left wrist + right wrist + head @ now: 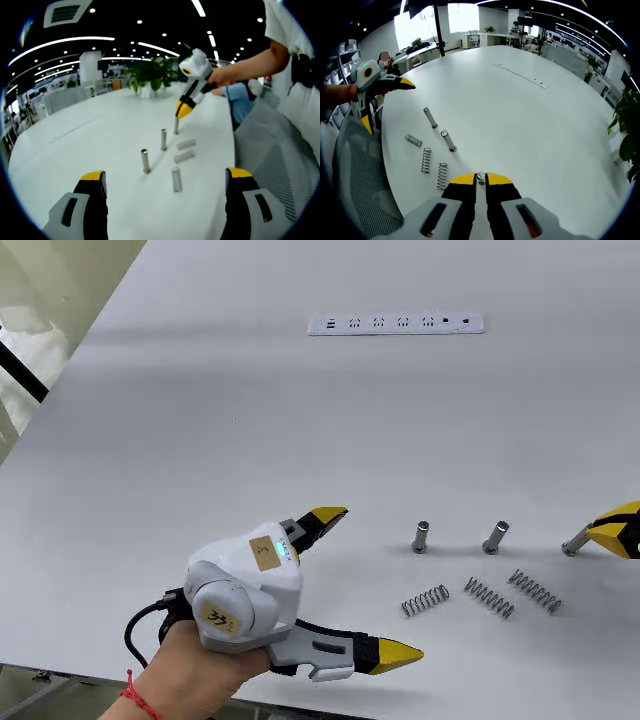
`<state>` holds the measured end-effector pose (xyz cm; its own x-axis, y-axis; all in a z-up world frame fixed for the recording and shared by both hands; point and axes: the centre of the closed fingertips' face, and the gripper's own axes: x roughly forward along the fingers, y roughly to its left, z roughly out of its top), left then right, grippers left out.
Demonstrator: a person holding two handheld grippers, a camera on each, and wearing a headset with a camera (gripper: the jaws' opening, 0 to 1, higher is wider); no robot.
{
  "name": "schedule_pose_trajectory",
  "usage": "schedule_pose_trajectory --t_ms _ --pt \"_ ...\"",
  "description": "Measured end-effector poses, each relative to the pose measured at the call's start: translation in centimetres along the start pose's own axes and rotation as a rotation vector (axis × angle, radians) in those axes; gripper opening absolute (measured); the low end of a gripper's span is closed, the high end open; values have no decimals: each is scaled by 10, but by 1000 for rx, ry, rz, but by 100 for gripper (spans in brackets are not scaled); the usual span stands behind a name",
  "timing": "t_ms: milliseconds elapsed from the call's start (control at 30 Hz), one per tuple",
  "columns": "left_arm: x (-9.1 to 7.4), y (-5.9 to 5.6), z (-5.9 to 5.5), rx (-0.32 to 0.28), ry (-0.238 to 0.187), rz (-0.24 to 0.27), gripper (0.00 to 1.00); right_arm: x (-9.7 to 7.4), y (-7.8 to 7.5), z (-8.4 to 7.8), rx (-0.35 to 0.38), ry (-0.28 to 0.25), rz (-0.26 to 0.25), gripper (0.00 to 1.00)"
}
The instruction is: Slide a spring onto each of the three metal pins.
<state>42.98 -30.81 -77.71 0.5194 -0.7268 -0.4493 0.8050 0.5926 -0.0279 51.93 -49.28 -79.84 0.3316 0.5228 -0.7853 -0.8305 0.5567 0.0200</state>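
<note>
Springs, three of them, lie loose in a row on the white table, none on a pin. Just behind them stand the three pins. The left pin and the middle pin are upright and free. The right pin is caught at its top end by the right tongs, which come in from the right edge of the head view. In the right gripper view those tongs are closed together, with the pin's round top showing between the yellow tips.

The left tongs are spread wide apart and hold nothing. A hand holds them over the table's near edge, left of the springs and well apart from them. In the left gripper view, between the spread tips, the nearest spring lies ahead, with the nearest pin beside it. The right tongs grip the farthest pin from above.

A power strip lies flat at the far side of the table.
</note>
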Motion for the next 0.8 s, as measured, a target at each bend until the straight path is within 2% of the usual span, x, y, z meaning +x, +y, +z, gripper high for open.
schedule_pose_trajectory --t_ms 800 --pt "-1 -1 0 0 -1 0 100 0 2 3 6 -16 3 11"
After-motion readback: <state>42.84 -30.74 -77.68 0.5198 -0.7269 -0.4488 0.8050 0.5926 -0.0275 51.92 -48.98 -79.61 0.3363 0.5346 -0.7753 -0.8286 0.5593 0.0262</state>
